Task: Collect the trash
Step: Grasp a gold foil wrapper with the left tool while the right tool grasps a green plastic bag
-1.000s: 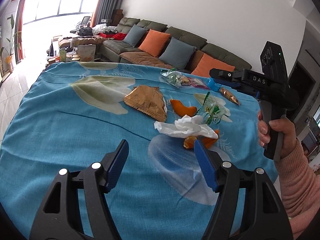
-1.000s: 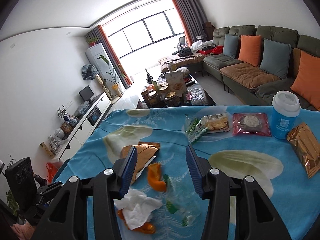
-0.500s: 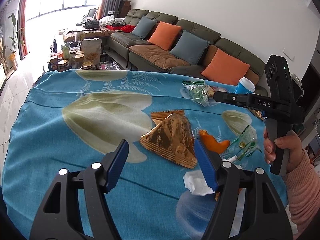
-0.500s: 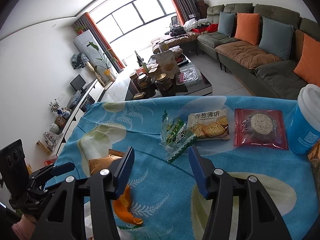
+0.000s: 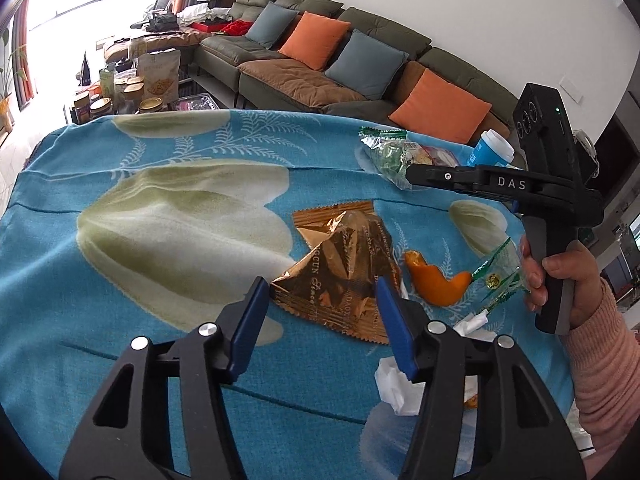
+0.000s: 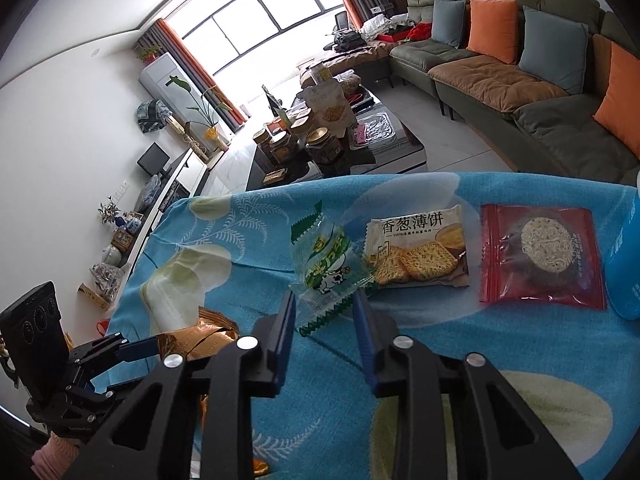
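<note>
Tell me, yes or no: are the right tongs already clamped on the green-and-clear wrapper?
No: the right tongs stand open, their blue pads either side of the crinkled green-and-clear plastic wrapper with gaps showing.

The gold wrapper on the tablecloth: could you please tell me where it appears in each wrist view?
Left wrist view: gold wrapper lies centre frame, just beyond the open left gripper.
Right wrist view: gold wrapper shows lower left, partly hidden behind the right gripper's frame.
Shared landmark: the green-and-white wrapper.

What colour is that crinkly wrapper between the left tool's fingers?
Shiny gold-brown wrapper; the left wrist view shows it best.
</note>
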Demonstrator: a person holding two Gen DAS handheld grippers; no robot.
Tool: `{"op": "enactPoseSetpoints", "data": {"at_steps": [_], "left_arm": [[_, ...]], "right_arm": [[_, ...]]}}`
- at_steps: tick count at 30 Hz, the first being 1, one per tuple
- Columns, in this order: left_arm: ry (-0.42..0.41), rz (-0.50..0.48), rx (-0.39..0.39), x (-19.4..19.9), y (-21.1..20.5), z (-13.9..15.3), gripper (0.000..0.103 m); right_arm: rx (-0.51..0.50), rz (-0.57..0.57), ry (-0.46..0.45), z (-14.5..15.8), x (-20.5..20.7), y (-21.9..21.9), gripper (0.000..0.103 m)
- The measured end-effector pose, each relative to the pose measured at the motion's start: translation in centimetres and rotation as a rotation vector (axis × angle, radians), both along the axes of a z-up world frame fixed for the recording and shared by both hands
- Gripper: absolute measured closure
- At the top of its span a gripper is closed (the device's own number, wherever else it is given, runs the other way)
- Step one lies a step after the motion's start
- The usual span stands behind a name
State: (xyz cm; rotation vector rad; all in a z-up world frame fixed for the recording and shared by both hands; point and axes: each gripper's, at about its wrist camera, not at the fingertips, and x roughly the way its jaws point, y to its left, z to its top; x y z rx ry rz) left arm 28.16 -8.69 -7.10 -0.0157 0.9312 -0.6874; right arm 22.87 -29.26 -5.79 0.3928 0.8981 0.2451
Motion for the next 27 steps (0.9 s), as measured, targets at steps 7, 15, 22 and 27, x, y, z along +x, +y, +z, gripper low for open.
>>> {"op": "enactPoseSetpoints", "data": {"at_steps": [7,15,22,27], "left_arm": [[0.022,-0.009,-0.011,0.1,0.0,-0.7,0.081],[-0.016,0.002,-0.030,-0.8,0.7,0.2,0.060],[-0.024,0.011,-0.025,0.1,-0.1,1.2,0.047],[0.013,-0.003,0.000,0.8,-1.3,0.4,0.052]], "right_arm": [[-0.045,0.016,-0.021,0.2,-0.4,0.6,0.099],[-0.077,0.023,-0.069,1.7,-1.4,0.6,0.086],[-0.115,0.018,-0.092,2.7,0.6,1.2,0.070],[-0.209,0.045,-0.083,2.3,2.1,2.9,0.076]]}}
